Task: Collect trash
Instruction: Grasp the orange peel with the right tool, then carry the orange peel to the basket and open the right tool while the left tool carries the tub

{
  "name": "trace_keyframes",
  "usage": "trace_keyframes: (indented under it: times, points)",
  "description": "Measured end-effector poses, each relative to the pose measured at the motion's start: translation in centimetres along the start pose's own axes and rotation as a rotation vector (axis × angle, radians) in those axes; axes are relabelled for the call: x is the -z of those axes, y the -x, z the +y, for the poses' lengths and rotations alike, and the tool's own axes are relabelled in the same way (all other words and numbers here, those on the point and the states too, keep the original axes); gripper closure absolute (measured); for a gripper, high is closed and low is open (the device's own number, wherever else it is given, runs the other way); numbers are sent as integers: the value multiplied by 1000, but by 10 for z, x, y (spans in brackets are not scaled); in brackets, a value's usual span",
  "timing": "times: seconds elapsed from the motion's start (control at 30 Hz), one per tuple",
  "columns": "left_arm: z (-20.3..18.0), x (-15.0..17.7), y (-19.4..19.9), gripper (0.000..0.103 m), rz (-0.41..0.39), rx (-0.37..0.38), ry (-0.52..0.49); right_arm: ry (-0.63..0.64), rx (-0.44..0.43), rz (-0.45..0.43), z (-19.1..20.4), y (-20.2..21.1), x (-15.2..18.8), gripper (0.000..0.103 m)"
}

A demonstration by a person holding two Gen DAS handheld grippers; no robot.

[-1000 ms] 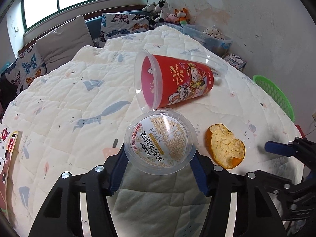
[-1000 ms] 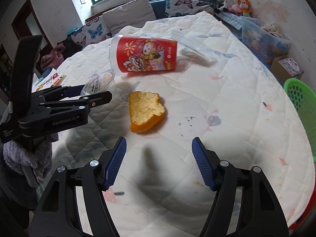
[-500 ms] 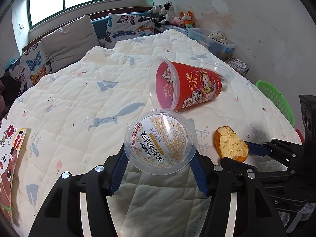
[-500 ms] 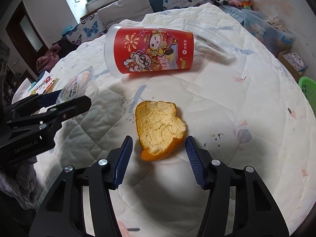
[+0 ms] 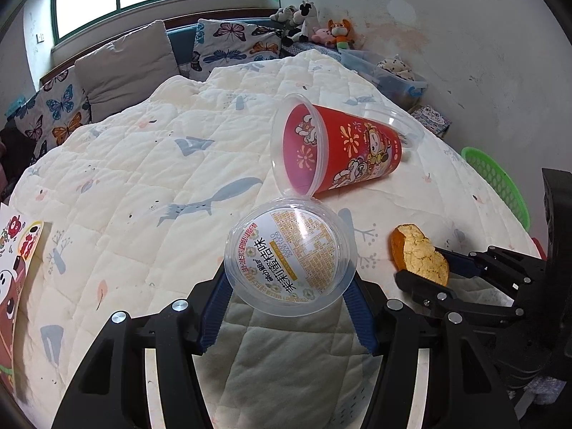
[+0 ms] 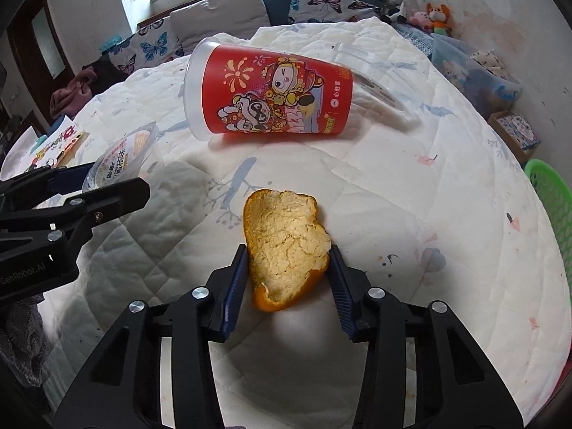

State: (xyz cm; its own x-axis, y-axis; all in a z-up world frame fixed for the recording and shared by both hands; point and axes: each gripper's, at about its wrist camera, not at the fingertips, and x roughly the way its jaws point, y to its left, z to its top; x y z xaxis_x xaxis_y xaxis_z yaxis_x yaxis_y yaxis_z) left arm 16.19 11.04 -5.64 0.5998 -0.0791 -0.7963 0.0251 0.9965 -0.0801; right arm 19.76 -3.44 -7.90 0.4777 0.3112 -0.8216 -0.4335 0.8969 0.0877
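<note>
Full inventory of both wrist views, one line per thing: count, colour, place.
plastic lid: 1, clear with printed label, held in left gripper
orange peel: 1, orange, between right gripper's fingers
red cup: 1, red with cartoon print, on its side on quilt
clear cup: 1, transparent, lying behind red cup
quilt: 1, cream, covers the surface
green basket: 1, green, right edge
cushions: several, grey and butterfly print, under window
plush toys: several, mixed, far corner
left gripper: 1, black with blue pads
right gripper: 1, black with blue pads

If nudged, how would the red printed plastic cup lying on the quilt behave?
The red printed plastic cup lies on its side, so it would probably roll, curving because it tapers. It looks empty and thin-walled: likely light and easily squashed. The soft white quilt may damp rolling.
</note>
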Motion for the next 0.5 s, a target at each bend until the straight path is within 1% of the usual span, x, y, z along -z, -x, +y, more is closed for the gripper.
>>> trace_keyframes:
  times: [0.17,0.27,0.5]
  points:
    - [-7,1,3,45,-2,8,-11,-20,-24,-8,-9,11,7,66]
    - [-15,1,5,45,-3,20,-21,-41,-36,-11,-20,19,12,66]
    - [-41,-3,6,45,-2,60,-52,-90,-27,-20,-51,39,22,67]
